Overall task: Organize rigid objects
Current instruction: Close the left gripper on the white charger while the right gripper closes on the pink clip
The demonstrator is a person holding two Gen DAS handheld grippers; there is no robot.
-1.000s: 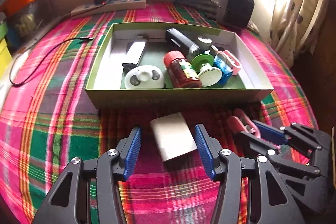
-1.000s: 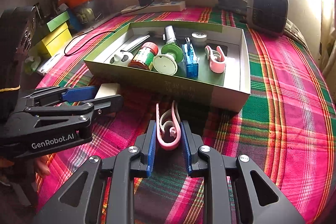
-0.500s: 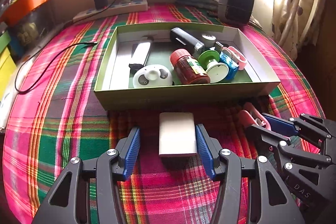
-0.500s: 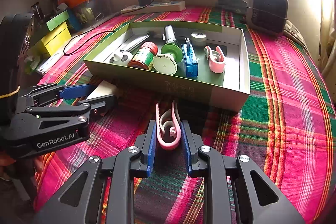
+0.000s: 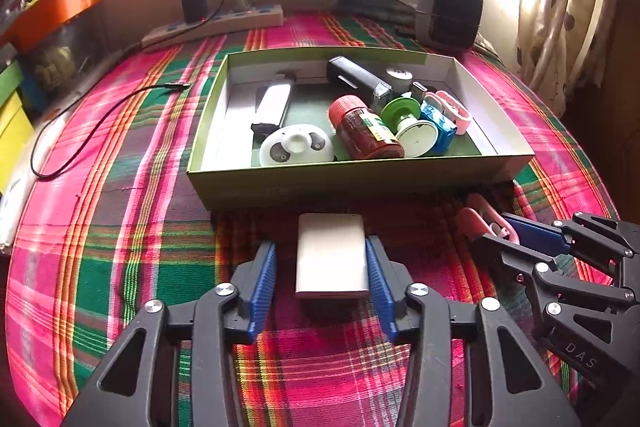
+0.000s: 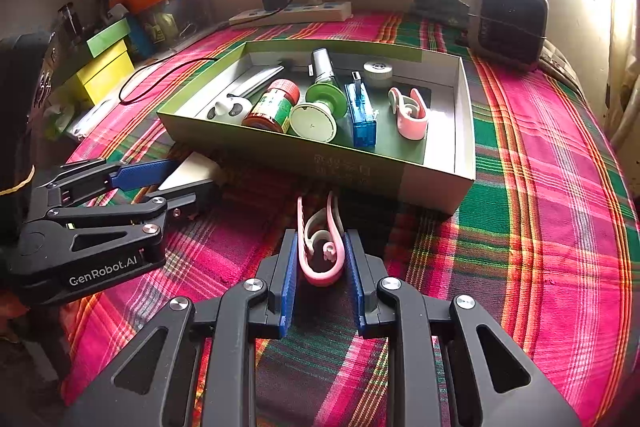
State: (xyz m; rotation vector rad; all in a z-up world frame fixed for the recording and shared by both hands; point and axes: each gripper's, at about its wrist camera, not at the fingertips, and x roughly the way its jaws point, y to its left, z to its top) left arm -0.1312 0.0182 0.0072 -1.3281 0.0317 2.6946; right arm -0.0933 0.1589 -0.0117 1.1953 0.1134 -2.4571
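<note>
A flat beige slab lies on the plaid cloth in front of the green box. My left gripper straddles it, jaws open, right pad touching its edge, left pad apart. It also shows in the right wrist view. My right gripper is shut on a pink clip, resting low on the cloth before the box. The box holds a red-capped jar, a panda-face item, a green spool, a blue item and another pink clip.
A black heater stands behind the box at right. A power strip with a charger lies by the back wall, its black cable trailing over the cloth at left. Coloured boxes stack at far left.
My left gripper has swung to line up with the slab and closed in around it. The right gripper has stayed still with the pink clip.
</note>
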